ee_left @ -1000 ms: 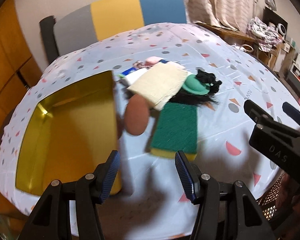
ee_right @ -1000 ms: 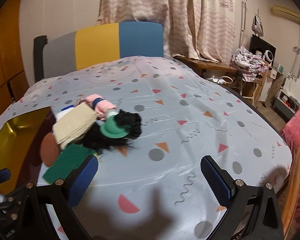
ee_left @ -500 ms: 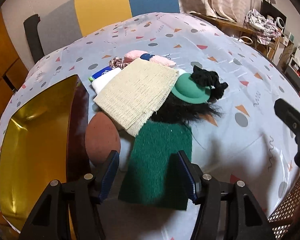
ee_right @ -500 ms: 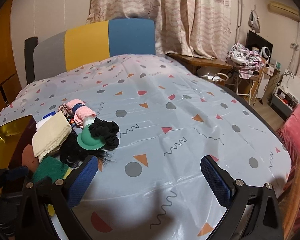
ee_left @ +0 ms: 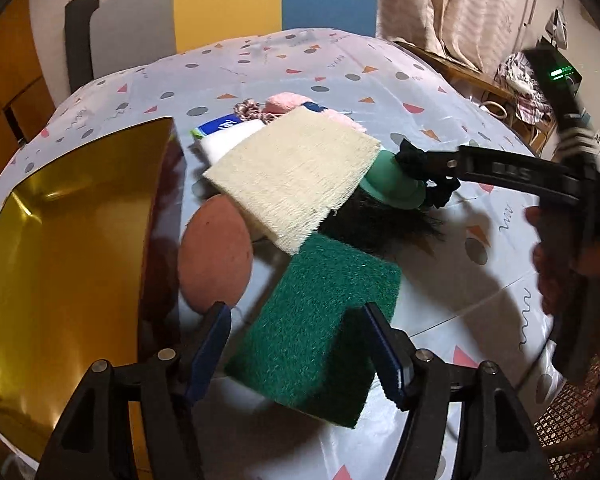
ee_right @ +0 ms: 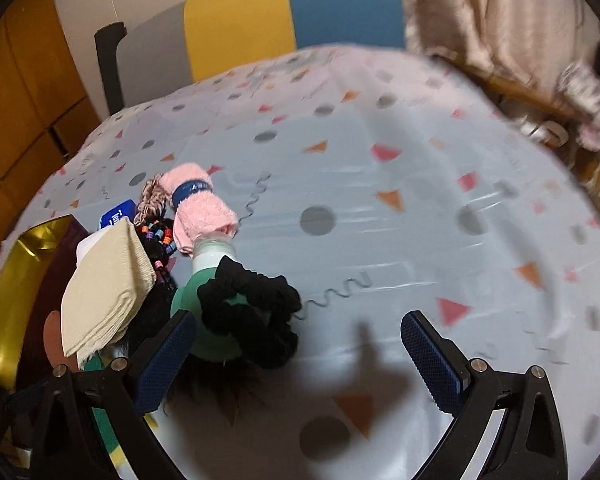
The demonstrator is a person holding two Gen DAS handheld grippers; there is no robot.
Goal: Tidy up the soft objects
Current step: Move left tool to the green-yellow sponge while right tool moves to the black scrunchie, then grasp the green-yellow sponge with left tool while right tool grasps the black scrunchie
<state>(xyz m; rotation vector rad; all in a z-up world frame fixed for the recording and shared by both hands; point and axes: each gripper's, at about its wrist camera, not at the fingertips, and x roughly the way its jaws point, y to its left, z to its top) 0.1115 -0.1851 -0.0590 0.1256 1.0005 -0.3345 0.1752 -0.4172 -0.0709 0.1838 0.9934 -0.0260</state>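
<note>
lying on the bench [ee_left: 452, 92], green scouring pad [ee_left: 324, 320] between the widening jaws of left tool [ee_left: 300, 350], untouched; right tool [ee_right: 296, 344] spread wide, grasping nothing, over black scrunchie [ee_right: 252, 304].

Two sponges [ee_left: 320, 320], perhaps three scrunchies [ee_right: 252, 304]

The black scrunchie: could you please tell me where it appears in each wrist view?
Left wrist view: the black scrunchie lies right of centre, partly behind the right gripper's finger.
Right wrist view: the scrunchie lies lower left of centre.
Shared landmark: the green hat under it.
</note>
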